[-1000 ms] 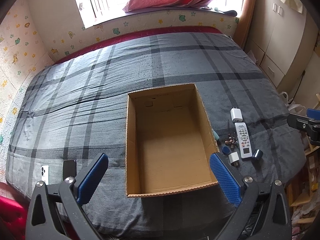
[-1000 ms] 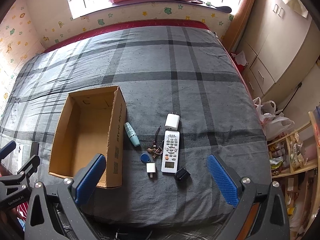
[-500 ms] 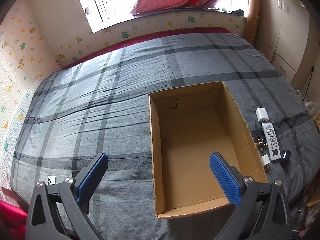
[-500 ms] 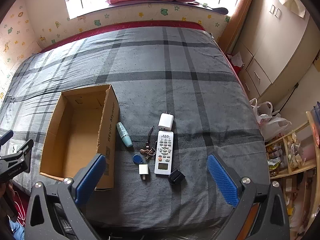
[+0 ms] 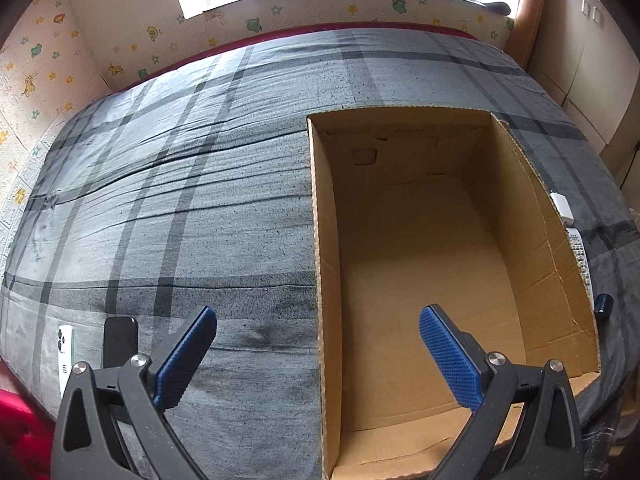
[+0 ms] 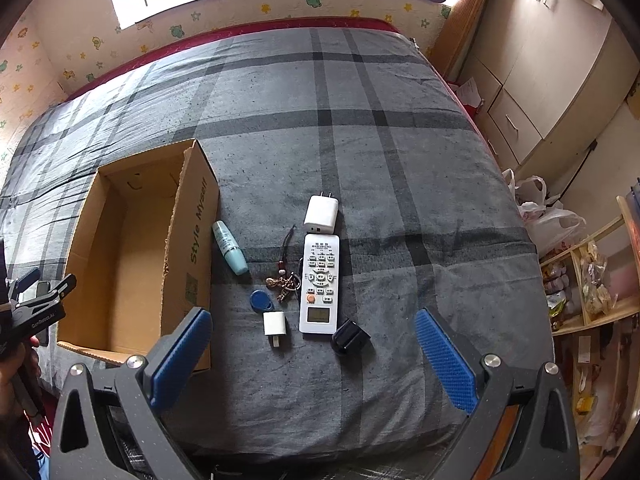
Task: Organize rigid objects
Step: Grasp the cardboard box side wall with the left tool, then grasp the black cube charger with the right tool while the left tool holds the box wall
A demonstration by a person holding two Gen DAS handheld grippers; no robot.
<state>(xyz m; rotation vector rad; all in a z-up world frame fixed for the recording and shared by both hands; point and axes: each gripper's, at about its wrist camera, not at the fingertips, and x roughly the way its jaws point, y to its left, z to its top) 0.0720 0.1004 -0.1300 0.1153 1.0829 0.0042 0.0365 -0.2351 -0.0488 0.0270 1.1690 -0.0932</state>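
Going left to right across the bed [image 6: 400, 152]: near its front left corner we see a white phone [image 5: 65, 346] and a dark phone [image 5: 120, 340] lying side by side. Next, the cardboard box [image 6: 196, 240] sits open near the front edge, nothing visible inside it. Just right of the box wall lies a teal tube [image 6: 230, 247], then a blue fob [image 6: 261, 301] with a key bunch [image 6: 285, 281], a small white plug [image 6: 275, 326], a white remote [image 6: 319, 283] with a white charger [image 6: 321, 213] at its far end, and a black adapter [image 6: 350, 337] by its near end.

We judge the task as barely started: box empty, every item still out on the bed, all left to pack.

Left gripper [image 5: 318, 354] hovers over the box's left wall, jaws spread wide, gripping nothing, touching nothing. Right gripper [image 6: 314, 356] hovers above the item cluster near the front edge, jaws wide apart too, empty, no contact.
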